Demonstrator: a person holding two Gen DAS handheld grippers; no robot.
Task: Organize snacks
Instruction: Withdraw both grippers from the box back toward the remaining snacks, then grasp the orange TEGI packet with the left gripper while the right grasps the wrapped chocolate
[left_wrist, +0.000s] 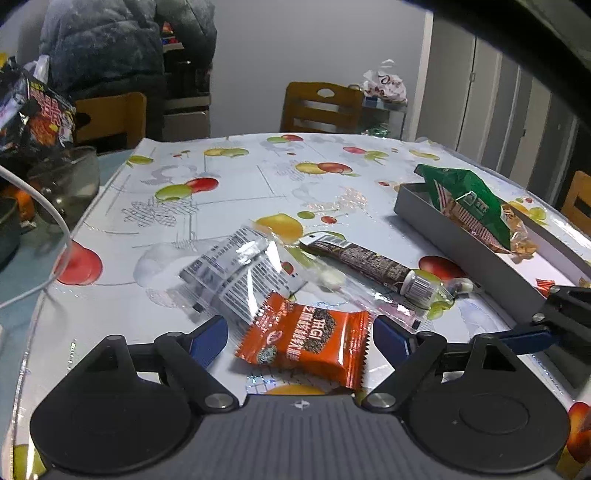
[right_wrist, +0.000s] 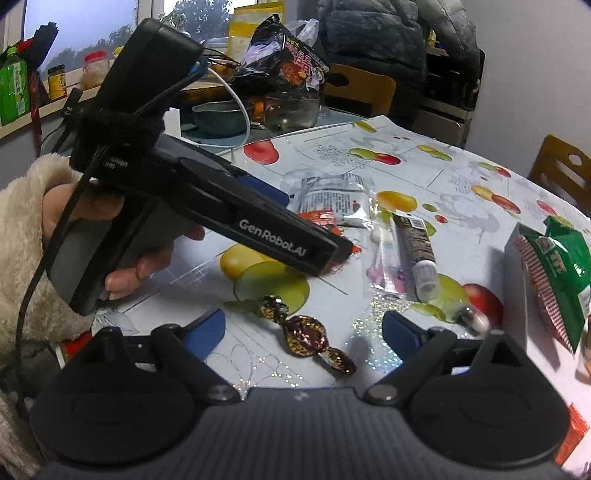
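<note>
Orange snack packet (left_wrist: 306, 341) lies on fruit-print table (left_wrist: 229, 184) between wide-open left gripper (left_wrist: 300, 338) fingers, ungripped. Right gripper (right_wrist: 303, 332), also wide open and empty, brackets foil candy (right_wrist: 306, 338). Green bag (left_wrist: 476, 205) sits in grey box (left_wrist: 454, 236).

— Item one?
— Orange snack packet (left_wrist: 306, 341), sealed, serrated ends, lying flat on the fruit-print tablecloth (left_wrist: 229, 177), print upside down to the left wrist view.
— Next?
— Clear packet with printed label (left_wrist: 236, 273), crumpled, just behind the orange one and touching it. Brown stick sachet (left_wrist: 369, 264), lying diagonally beside it. A clear-wrapped sweet strip (left_wrist: 354, 291) lies between the two.
— The tray?
— Grey box (left_wrist: 461, 243), open, shallow, to the right. Green snack bag (left_wrist: 476, 203) lies tilted inside, one end over the rim.
— Anything loose?
— Foil-wrapped candy (right_wrist: 306, 338), gold and dark red, twisted ends, lying flat, apart from the others.
</note>
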